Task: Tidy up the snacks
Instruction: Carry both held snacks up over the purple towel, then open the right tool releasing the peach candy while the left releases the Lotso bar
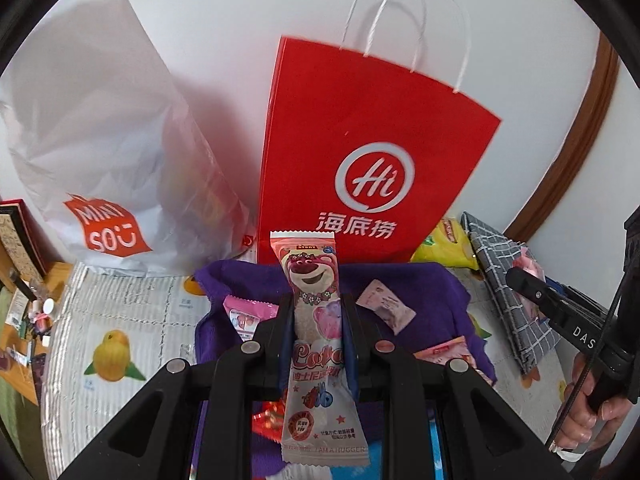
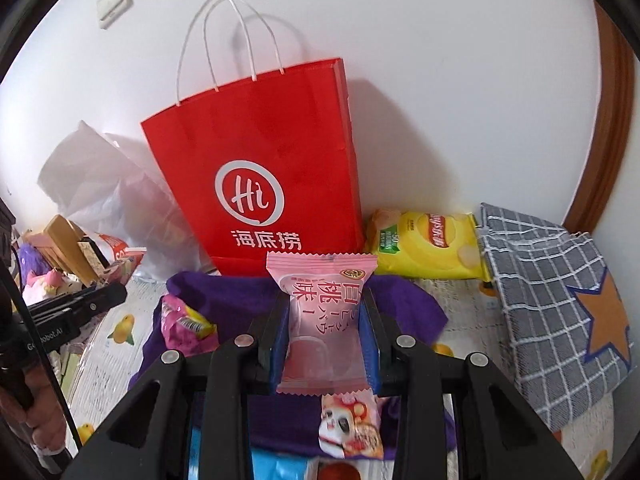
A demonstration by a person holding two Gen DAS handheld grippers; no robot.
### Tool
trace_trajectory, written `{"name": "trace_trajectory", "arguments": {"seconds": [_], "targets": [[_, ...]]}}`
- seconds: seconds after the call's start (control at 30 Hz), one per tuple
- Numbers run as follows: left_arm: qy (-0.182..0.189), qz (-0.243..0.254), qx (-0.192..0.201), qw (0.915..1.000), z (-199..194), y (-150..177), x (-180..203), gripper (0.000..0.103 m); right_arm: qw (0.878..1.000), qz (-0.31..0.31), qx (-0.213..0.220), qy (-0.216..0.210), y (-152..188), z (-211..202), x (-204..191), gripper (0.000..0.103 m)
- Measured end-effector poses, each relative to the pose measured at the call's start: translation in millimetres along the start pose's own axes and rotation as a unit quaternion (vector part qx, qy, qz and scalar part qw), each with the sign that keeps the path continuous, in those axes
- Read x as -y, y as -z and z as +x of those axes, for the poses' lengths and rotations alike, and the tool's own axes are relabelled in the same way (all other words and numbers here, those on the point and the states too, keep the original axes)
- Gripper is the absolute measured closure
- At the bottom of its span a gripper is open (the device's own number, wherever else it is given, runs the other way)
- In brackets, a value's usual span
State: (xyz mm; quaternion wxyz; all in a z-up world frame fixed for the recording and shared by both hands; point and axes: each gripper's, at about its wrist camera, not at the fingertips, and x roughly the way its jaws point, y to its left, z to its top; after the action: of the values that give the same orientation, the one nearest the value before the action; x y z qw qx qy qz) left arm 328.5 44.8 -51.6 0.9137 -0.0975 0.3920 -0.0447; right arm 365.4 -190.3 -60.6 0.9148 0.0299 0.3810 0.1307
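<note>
Clamped bear snack (image 1: 316,320) before red bag (image 1: 360,152)

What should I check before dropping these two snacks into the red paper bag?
1. Left tongs gripping the bear-print snack pack: ok, clamped at its middle.
2. Right tongs gripping the pink peach packet: ok, held between both pads.
3. Red paper bag upright against the wall: ok.
4. Bag mouth open enough for a drop: cannot tell, the top edge looks narrow in the right wrist view.
5. Bag handles clear of the mouth: ok, they stand up above it.
6. Path ahead clear: ok, only loose snacks on the purple cloth below.
</note>
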Motion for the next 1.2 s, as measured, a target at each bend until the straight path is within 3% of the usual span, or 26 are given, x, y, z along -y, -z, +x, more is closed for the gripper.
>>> {"name": "trace_trajectory", "arguments": {"seconds": [0.2, 0.3, 0.57, 0.97, 1.2], "targets": [[-0.011, -0.008, -0.044, 0.9989, 32.9, 4.7, -21.5, 0.083, 0.998, -0.022, -0.050, 0.019, 14.8, 54.3, 4.9, 0.071], [0.001, -0.022, -0.062, 0.9978, 43.4, 7.4, -30.1, 0.083, 0.997, -0.025, -0.069, 0.016, 21.8, 70.4, 10.7, 0.071], [0.015, -0.009, -0.067, 0.9976, 48.1, 9.5, -26.4, 0.083, 0.990, -0.045, -0.133, 0.006, 43.7, 105.8, 23.3, 0.071], [0.042, 0.000, -0.097, 0.9944, 61.5, 16.2, -12.7, 0.083, 0.985, -0.043, -0.167, 0.017, 52.0, 121.0, 26.8, 0.070], [0.058, 0.003, -0.122, 0.9908, 71.7, 20.4, -7.2, 0.082, 0.987, -0.044, -0.150, 0.023, 44.4, 112.4, 25.9, 0.050]]}}
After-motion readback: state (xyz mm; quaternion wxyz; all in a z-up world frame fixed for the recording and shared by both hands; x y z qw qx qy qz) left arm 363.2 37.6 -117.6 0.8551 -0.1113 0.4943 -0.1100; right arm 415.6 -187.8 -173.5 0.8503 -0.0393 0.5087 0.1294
